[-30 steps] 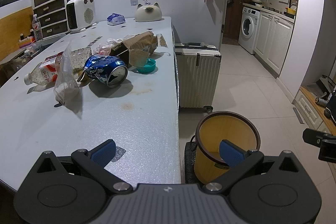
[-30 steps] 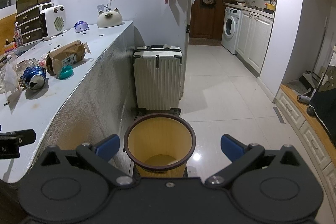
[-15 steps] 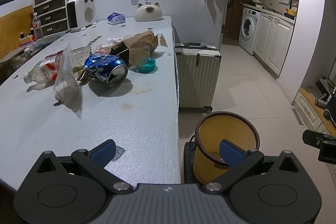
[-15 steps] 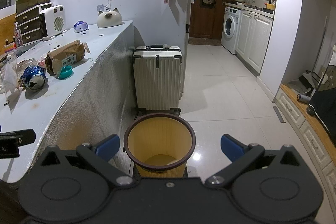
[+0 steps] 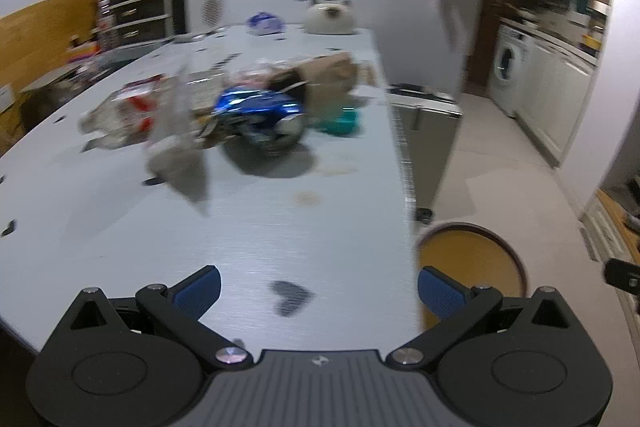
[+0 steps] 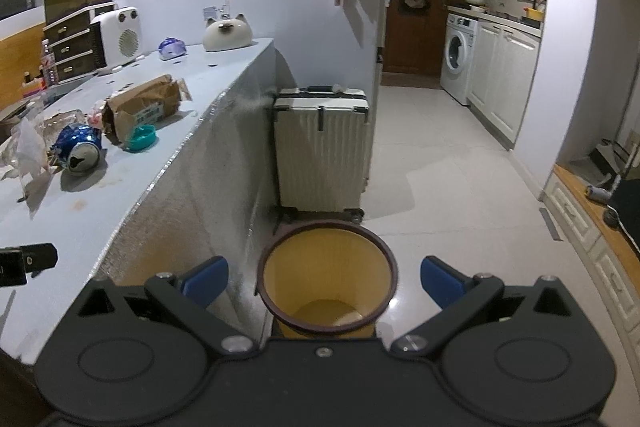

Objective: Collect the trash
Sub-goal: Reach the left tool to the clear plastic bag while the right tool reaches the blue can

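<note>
My left gripper (image 5: pixel 319 291) is spread wide with nothing between its blue pads, hanging over the near end of the tabletop (image 5: pixel 256 211), close to its right edge. My right gripper (image 6: pixel 324 277) is likewise released and empty, poised above the floor beside the tabletop's right side, with the yellow bin (image 6: pixel 327 281) directly between and beyond its fingers. The bin stands on the floor against the tabletop's side panel, its dark rim round and open; I can see only its bare bottom inside.

The left view is blurred, so I read the trash mostly from the right one. Midway along the tabletop lies a crushed blue can (image 6: pixel 78 147) on its side, its opened end facing me. Just left of it I see a clear plastic bag (image 6: pixel 28 149) standing crumpled, and in the left view a plastic bottle (image 5: pixel 120 111) with a red label lies beyond the bag toward the left edge. Behind the can sits a torn brown paper bag (image 6: pixel 142 107), and just beside that, nearer the right edge, a small teal lid (image 6: pixel 141 137). The whole cluster is well apart from both grippers.

At the far end of the tabletop I see a cat-shaped white object (image 6: pixel 227 34), a small blue packet (image 6: pixel 172 47) and a white heater (image 6: pixel 116 39). On the floor beyond the bin stands a pale suitcase (image 6: pixel 322 151), upright against the tabletop's side.
</note>
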{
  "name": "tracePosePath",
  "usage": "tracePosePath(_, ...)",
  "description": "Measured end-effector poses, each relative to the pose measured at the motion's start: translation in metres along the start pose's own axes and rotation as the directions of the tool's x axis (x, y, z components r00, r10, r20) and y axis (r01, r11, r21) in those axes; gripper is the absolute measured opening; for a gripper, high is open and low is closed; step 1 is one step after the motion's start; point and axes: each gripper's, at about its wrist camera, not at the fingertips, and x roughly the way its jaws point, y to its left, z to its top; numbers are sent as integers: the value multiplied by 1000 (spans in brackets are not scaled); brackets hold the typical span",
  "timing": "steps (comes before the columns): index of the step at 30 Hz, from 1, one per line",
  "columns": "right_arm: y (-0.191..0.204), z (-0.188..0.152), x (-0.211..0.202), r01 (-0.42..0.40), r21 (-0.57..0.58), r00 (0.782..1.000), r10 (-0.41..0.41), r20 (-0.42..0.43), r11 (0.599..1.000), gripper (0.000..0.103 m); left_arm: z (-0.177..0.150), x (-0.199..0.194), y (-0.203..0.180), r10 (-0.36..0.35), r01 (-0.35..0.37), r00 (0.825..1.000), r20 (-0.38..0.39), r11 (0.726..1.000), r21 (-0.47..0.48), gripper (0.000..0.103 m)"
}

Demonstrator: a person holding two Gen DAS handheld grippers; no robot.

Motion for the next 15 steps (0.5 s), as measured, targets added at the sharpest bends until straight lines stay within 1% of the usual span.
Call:
tracePosePath(2,7,5,5,-11,-11,1000,12,6,1000,103,1,6,14,32,-32,999,-15,999,-34,103)
tracePosePath(6,27,17,16,-50,-37,998,51,27,998,103,0,15,40,51,-55,998,-48,994,-96,103)
tracePosePath(9,43,28,25,-93,-55,994,96,46,994,103,-2,20,57,77,-84,995,-61,990,-118,103)
tracePosePath(12,63,39,33,-143,-86,985,149,80,986,103,0,25,71,96,-103,994,-60,987,-122,103)
tracePosePath(15,85,52,43,-211,-108,968,223,114,971,103,1,32,87,93,-100,994,-57,986,-137,103)
